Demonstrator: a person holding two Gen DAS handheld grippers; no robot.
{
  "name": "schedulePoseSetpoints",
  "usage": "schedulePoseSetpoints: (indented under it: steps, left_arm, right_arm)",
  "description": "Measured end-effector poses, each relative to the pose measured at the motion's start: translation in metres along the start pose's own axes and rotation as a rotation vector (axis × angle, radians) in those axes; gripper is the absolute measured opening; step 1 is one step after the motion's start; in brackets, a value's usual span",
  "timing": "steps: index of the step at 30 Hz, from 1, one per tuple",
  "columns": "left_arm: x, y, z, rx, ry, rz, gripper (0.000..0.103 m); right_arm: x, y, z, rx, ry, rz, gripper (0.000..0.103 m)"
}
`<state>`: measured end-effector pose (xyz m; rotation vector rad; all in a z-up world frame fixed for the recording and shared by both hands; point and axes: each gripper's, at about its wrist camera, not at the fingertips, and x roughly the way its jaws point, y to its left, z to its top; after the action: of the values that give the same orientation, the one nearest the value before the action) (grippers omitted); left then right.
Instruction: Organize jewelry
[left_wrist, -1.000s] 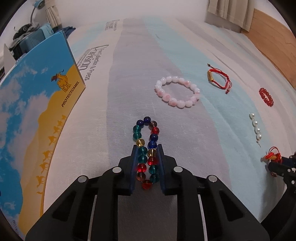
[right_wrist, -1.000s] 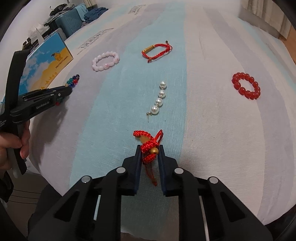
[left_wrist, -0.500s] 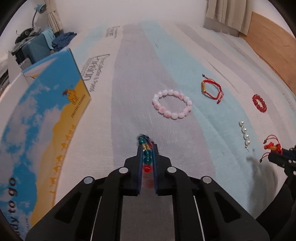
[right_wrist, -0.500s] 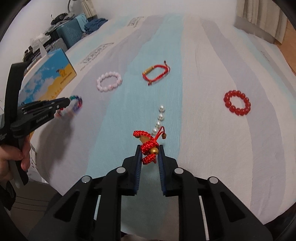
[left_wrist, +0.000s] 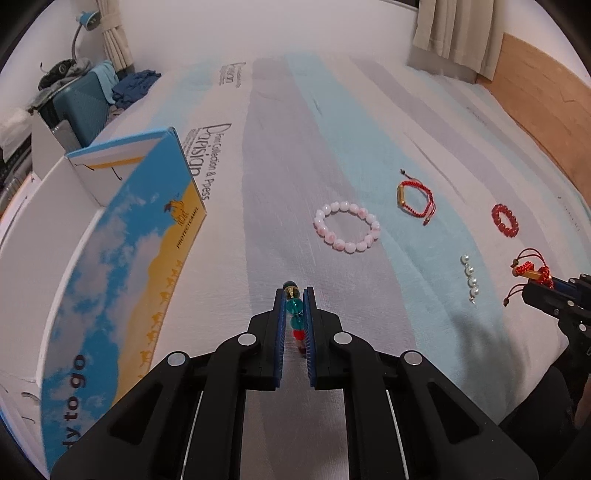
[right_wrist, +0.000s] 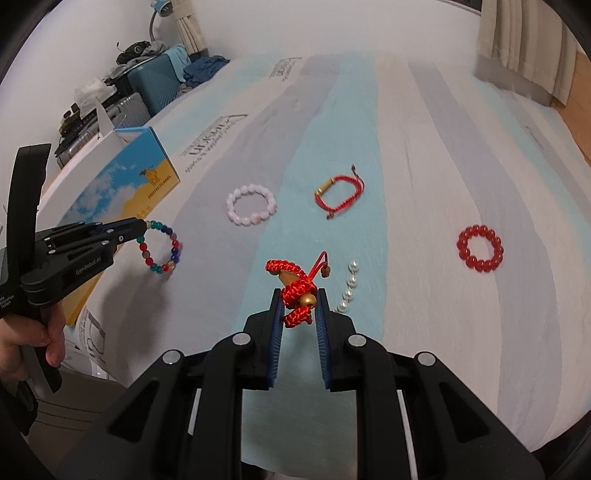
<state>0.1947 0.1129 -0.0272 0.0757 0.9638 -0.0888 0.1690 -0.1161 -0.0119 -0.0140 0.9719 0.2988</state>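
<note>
Two wrist fisheyes, close above the bed, facing forward, sharing the pink bracelet.

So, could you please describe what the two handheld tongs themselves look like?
Both the left tongs and the right tongs are matte black plastic with angular, cut-out bodies, round silver bolt heads and blue ribbed pads lining the fingers. Seen from the right wrist, the left unit carries white "GenRobot.AI" lettering on its side, and a bare hand grips its handle.
</note>
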Motion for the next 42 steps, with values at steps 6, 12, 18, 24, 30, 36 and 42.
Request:
schedulePoseSetpoints:
  steps: [6, 12, 18, 24, 30, 36, 42]
  left_arm:
    - [-0.016, 0.000, 0.007, -0.008, -0.005, 0.006, 0.008]
    - [-0.031, 0.004, 0.014, -0.008, 0.003, 0.020, 0.008]
    - [-0.049, 0.016, 0.020, -0.023, -0.011, 0.031, 0.008]
    - [-0.067, 0.029, 0.023, -0.021, -0.020, 0.039, 0.008]
    - [-0.090, 0.048, 0.026, -0.040, -0.042, 0.052, 0.008]
    - [-0.115, 0.072, 0.029, -0.074, -0.067, 0.069, 0.008]
    - [-0.139, 0.099, 0.026, -0.111, -0.086, 0.094, 0.008]
  right_arm:
    - [-0.010, 0.010, 0.012, -0.015, -0.023, 0.003, 0.016]
    - [-0.017, 0.021, 0.024, -0.028, -0.038, 0.012, 0.016]
    - [-0.025, 0.033, 0.037, -0.038, -0.048, 0.018, 0.016]
    - [-0.034, 0.054, 0.051, -0.060, -0.065, 0.032, 0.016]
    - [-0.046, 0.086, 0.069, -0.103, -0.092, 0.051, 0.016]
    - [-0.057, 0.122, 0.083, -0.155, -0.113, 0.070, 0.016]
    - [-0.066, 0.160, 0.097, -0.202, -0.129, 0.086, 0.016]
